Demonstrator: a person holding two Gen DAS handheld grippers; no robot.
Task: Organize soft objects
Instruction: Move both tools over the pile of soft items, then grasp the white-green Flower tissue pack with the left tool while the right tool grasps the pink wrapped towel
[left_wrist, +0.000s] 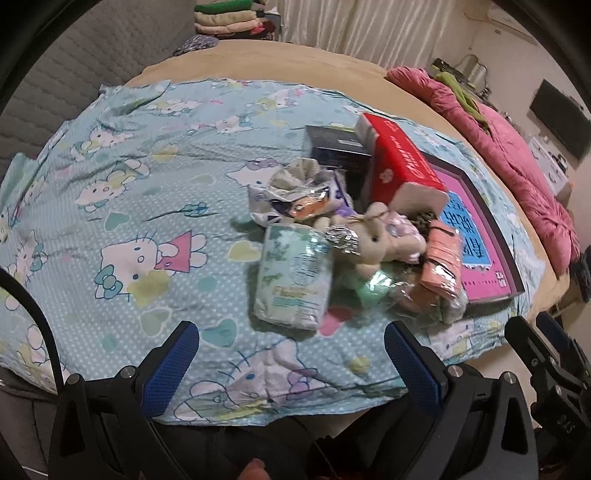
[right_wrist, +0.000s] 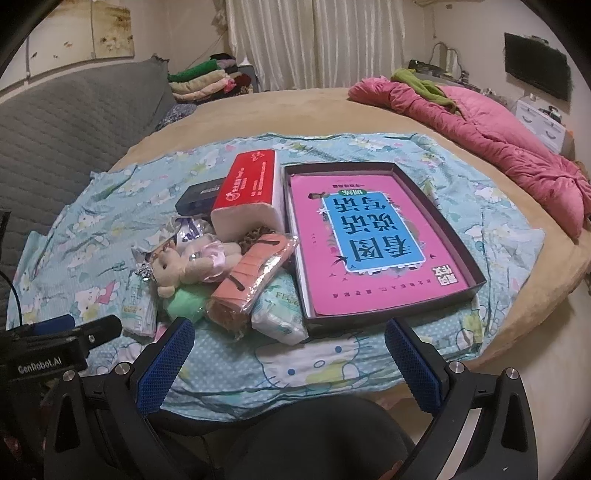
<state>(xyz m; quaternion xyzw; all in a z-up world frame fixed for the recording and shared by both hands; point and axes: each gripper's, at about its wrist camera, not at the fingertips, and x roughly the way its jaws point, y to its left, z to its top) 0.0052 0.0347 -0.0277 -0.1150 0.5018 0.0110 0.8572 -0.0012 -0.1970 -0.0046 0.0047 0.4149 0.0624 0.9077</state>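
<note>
On the blue cartoon-print sheet (left_wrist: 122, 206) the soft things lie in one heap, just left of the dark tray (right_wrist: 458, 254) that holds the pink book (right_wrist: 369, 236). My left claw (left_wrist: 291, 365) hangs short of the heap with its blue pads wide apart and nothing between them; my right claw (right_wrist: 290, 363) is the same, spread and empty, near the tray's front edge.

Nearest my left claw is the pale green packet (left_wrist: 295, 280), which looks like a wrapped pack of tissues or wipes: light, squashy, with a slick film that I judge may slide under the pads. I would take it across its short middle, pressing enough to dent it.

The little plush bear (right_wrist: 177, 271) lies on top of the pile, touching the orange wrapped bundle (right_wrist: 251, 280). It should be very light and will give way completely, so its body is a better hold than a limb.

The red tissue pack (right_wrist: 247, 192) leans on the heap, its far end over a dark box (right_wrist: 199, 195). It is bulkier and soft-sided; I judge a hold across its narrow width best. Lifting it first could shift what rests against it.
</note>
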